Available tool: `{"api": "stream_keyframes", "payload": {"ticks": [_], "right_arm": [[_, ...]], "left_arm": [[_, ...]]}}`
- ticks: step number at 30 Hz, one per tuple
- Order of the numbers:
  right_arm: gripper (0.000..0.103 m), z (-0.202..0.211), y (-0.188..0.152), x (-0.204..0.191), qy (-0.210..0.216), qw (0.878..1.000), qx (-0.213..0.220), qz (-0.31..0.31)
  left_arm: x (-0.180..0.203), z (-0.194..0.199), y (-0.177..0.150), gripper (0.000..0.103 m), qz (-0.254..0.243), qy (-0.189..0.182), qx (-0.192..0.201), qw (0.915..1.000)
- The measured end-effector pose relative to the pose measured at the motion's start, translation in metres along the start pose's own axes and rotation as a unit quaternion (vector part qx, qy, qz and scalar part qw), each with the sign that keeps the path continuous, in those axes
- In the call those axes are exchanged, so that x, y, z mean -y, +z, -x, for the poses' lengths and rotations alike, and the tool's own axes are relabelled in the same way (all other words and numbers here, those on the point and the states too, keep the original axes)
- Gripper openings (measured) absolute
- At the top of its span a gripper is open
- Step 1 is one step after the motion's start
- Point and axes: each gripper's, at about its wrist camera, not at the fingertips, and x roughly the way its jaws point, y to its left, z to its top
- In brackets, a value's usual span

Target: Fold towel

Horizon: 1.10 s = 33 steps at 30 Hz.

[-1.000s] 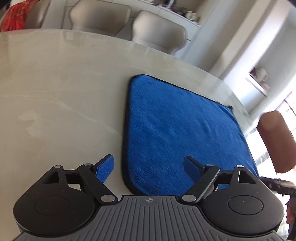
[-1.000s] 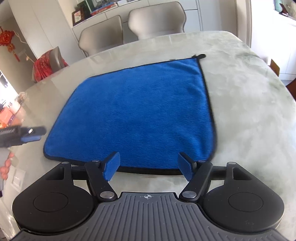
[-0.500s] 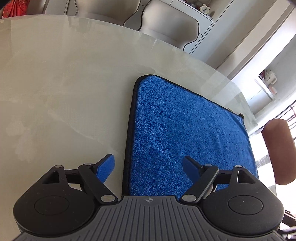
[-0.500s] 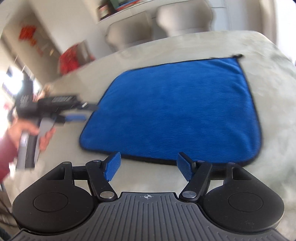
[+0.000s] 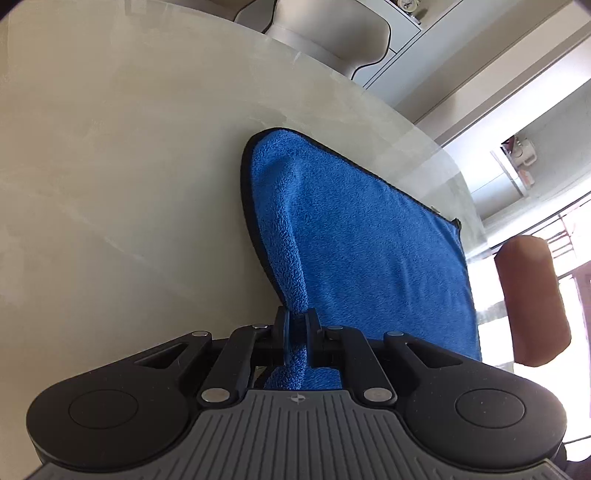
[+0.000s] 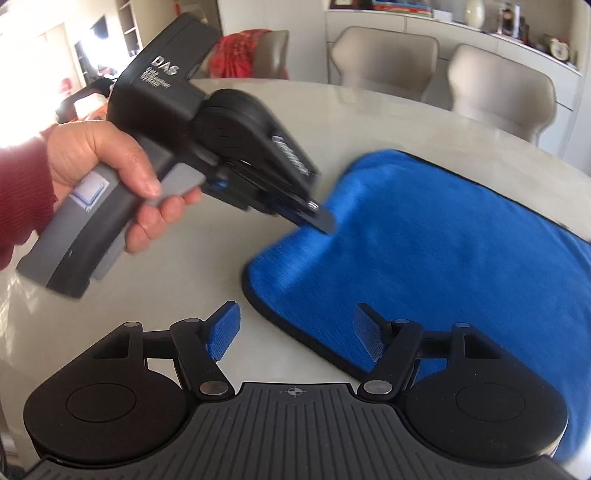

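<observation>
Blue, plush and edged with a thin black hem, the terry towel [image 5: 369,236] lies spread on the pale glossy marble tabletop [image 5: 122,177] in the left wrist view. At its near edge the left tool [image 5: 296,326] has just been closing, and its 2 blue-padded fingers [image 5: 283,328] now pinch a ridge of the cloth between them; the fabric rises from the tabletop in a raised fold running up to the pads. A beige upholstered chair [image 5: 328,33] stands beyond the far rim, and a brown padded chair back [image 5: 532,299] shows at the right

From the right wrist view, the right tool [image 6: 295,338] hovers with its blue pads well apart and nothing between them, above the towel's [image 6: 461,251] near rounded corner. To the left, a hand [image 6: 110,166] in a dark red sleeve [image 6: 22,188] grips the grey handle of the left tool [image 6: 317,218], whose tip is clamped on the towel's edge, lifting it slightly. 2 beige chairs [image 6: 384,62] stand behind the tabletop [image 6: 177,266]
</observation>
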Motion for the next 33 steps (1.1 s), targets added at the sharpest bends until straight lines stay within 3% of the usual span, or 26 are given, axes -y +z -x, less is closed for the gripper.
{"api": "stream_keyframes", "payload": {"ticks": [8,9,11,14,16,18,20,26,33], "right_arm": [[0.066,-0.037,0.02,-0.006,0.002,1.0,0.002,-0.03],[0.059,-0.041,0.022,-0.006,0.001,0.999,0.003,-0.035],[0.028,-0.05,0.024,-0.003,0.005,0.999,-0.001,-0.045],[0.009,-0.055,0.024,0.0,0.002,0.999,-0.002,-0.049],[0.007,-0.051,0.022,0.006,0.006,0.998,0.006,-0.061],[0.007,-0.043,0.021,0.014,0.014,0.996,0.014,-0.083],[0.007,-0.035,0.021,0.021,0.014,0.995,0.02,-0.097],[0.007,-0.007,0.028,0.041,0.027,0.989,0.059,-0.133],[0.007,0.011,0.025,0.056,0.039,0.983,0.08,-0.16]], "left_arm": [[-0.003,0.001,0.004,0.007,0.018,-0.022,-0.009,0.9995],[-0.003,0.002,0.004,0.007,0.018,-0.024,-0.009,0.9995],[-0.005,0.003,0.005,0.007,0.02,-0.029,-0.009,0.9993],[-0.008,0.003,0.006,0.008,0.018,-0.03,-0.011,0.9993],[-0.013,0.003,0.008,0.015,0.023,-0.036,-0.012,0.999],[-0.021,0.002,0.012,0.031,0.045,-0.045,-0.005,0.998],[-0.029,0.0,0.02,0.054,0.067,-0.048,0.006,0.9966],[-0.046,-0.016,0.05,0.069,0.123,-0.07,0.001,0.9899],[-0.046,-0.048,0.082,0.069,0.176,-0.1,0.006,0.9793]]}}
